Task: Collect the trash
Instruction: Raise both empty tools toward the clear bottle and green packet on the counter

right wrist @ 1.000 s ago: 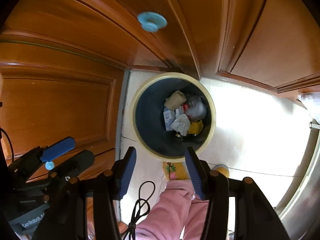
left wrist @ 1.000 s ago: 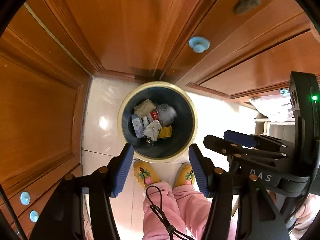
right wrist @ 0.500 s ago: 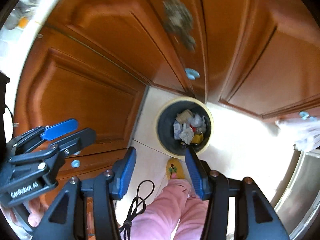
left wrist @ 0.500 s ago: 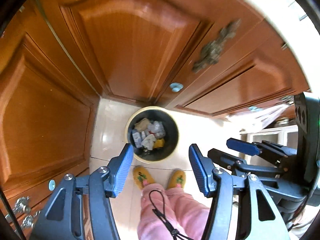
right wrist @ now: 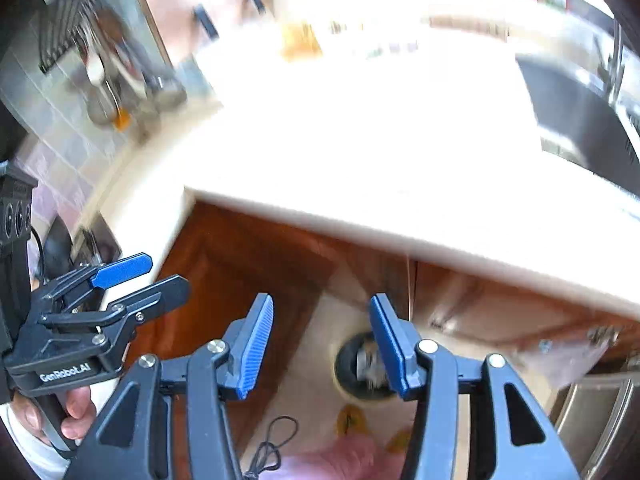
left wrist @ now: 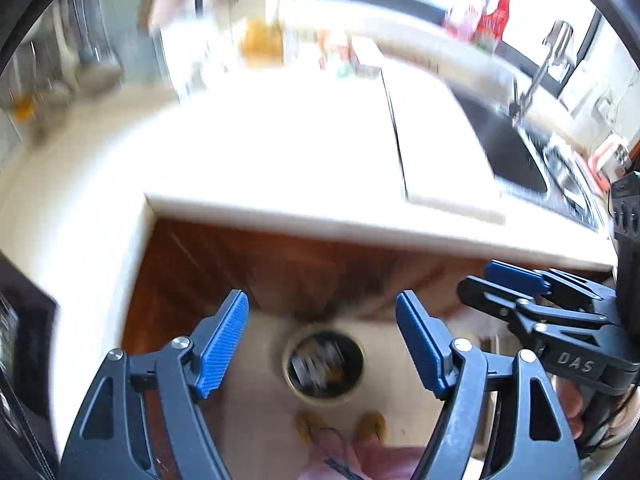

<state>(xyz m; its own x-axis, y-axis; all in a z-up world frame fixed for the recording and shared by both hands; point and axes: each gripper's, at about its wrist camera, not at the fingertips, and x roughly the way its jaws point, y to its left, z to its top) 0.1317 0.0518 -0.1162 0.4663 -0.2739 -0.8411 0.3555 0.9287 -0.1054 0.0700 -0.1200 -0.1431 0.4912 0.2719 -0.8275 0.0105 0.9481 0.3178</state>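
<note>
A round trash bin [left wrist: 324,368] with a pale rim stands far below on the floor, with several pieces of trash in it, blurred. It also shows in the right wrist view [right wrist: 360,368], partly behind a finger. My left gripper [left wrist: 322,340] is open and empty, high above the bin. My right gripper [right wrist: 320,344] is open and empty too, and it shows at the right of the left wrist view [left wrist: 516,284]. The left gripper shows at the left of the right wrist view [right wrist: 136,276]. Both views are blurred by motion.
A white countertop [left wrist: 304,152] fills the middle of both views, above brown wooden cabinet doors [right wrist: 248,264]. A dark sink [left wrist: 508,152] with a tap [left wrist: 548,56] lies to the right. Blurred items [left wrist: 260,40] stand at the back. The person's slippers [left wrist: 340,426] stand by the bin.
Both grippers have risen quickly from just above the bin to above counter height. The bin has shrunk in view and the countertop and sink have come into view. Both stay open.
</note>
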